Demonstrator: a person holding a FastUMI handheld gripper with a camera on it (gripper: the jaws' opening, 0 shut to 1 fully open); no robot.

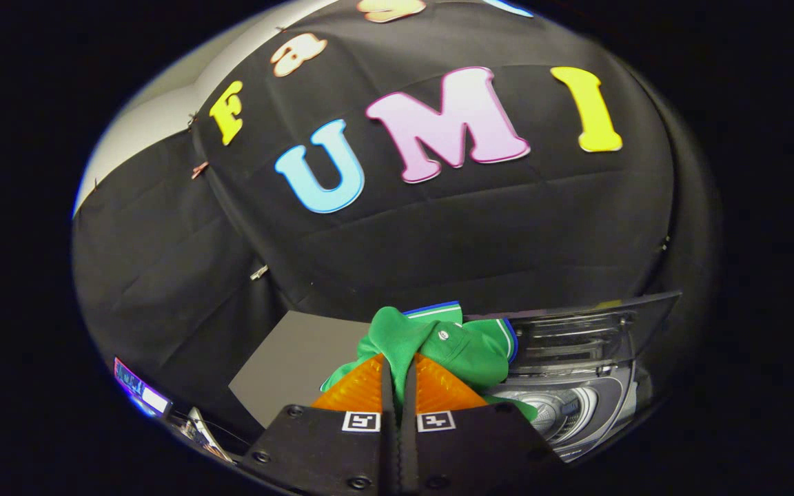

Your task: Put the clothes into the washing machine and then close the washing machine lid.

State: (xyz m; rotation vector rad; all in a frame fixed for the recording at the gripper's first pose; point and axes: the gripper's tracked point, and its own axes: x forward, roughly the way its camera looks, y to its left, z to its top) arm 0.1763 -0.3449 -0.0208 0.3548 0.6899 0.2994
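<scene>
We see the washing machine point(576, 393) as our landmark: its lid point(576, 331) stands raised and the drum lies open beneath. Left of the machine sits a grey worktop point(287, 365). The green garment point(452, 341), trimmed in blue and white, hangs beside the machine's opening, pinched between our tongs point(398, 372), which are closed on its cloth.
</scene>
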